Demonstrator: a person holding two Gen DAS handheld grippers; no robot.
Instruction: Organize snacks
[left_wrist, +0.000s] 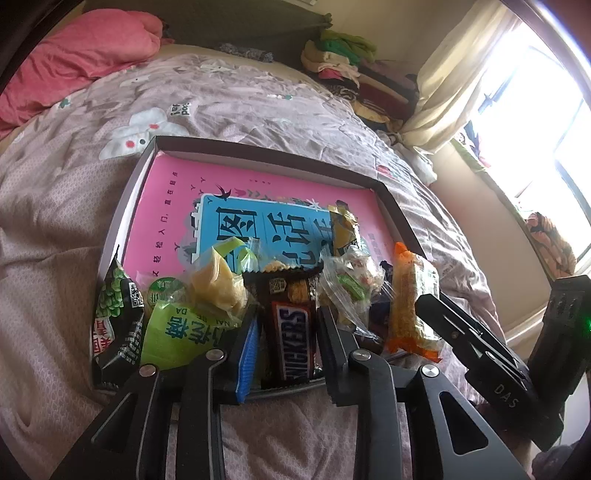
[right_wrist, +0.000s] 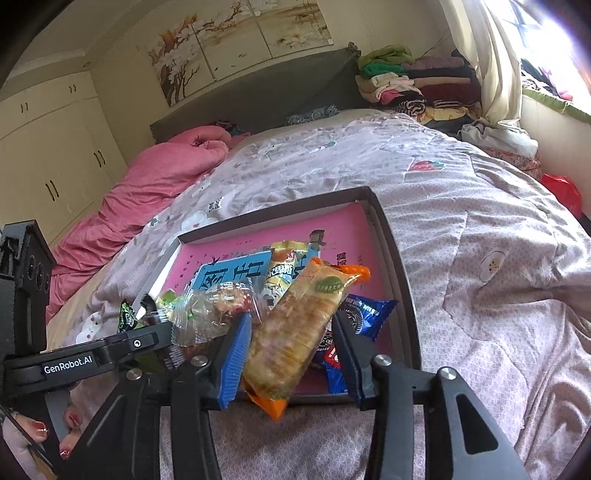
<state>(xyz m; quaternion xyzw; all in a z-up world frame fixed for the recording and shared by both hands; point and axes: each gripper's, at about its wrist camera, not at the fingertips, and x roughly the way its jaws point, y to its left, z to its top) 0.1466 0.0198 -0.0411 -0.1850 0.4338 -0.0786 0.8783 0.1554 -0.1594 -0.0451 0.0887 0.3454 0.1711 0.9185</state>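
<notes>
A dark shallow tray (left_wrist: 258, 149) lies on the bed with a pink book (left_wrist: 173, 206) inside it. Snacks are heaped at its near end. My left gripper (left_wrist: 290, 350) is shut on a brown Snickers bar (left_wrist: 295, 339), which stands lengthwise between the pads. In the right wrist view, my right gripper (right_wrist: 291, 354) holds its jaws around a tilted orange cracker packet (right_wrist: 295, 328). The blue left pad (right_wrist: 234, 358) touches the packet, and a small gap shows at the right finger. A blue Oreo packet (right_wrist: 369, 314) lies behind it. Green packets (left_wrist: 173, 332) and a yellow cake (left_wrist: 214, 284) sit to the left.
The tray rests on a mauve flowered bedspread (left_wrist: 258, 96). A pink quilt (left_wrist: 74, 62) lies at the head of the bed, and folded clothes (left_wrist: 343, 62) are stacked by the curtain (left_wrist: 454, 85). A hand with red nails (right_wrist: 37, 432) grips the left tool.
</notes>
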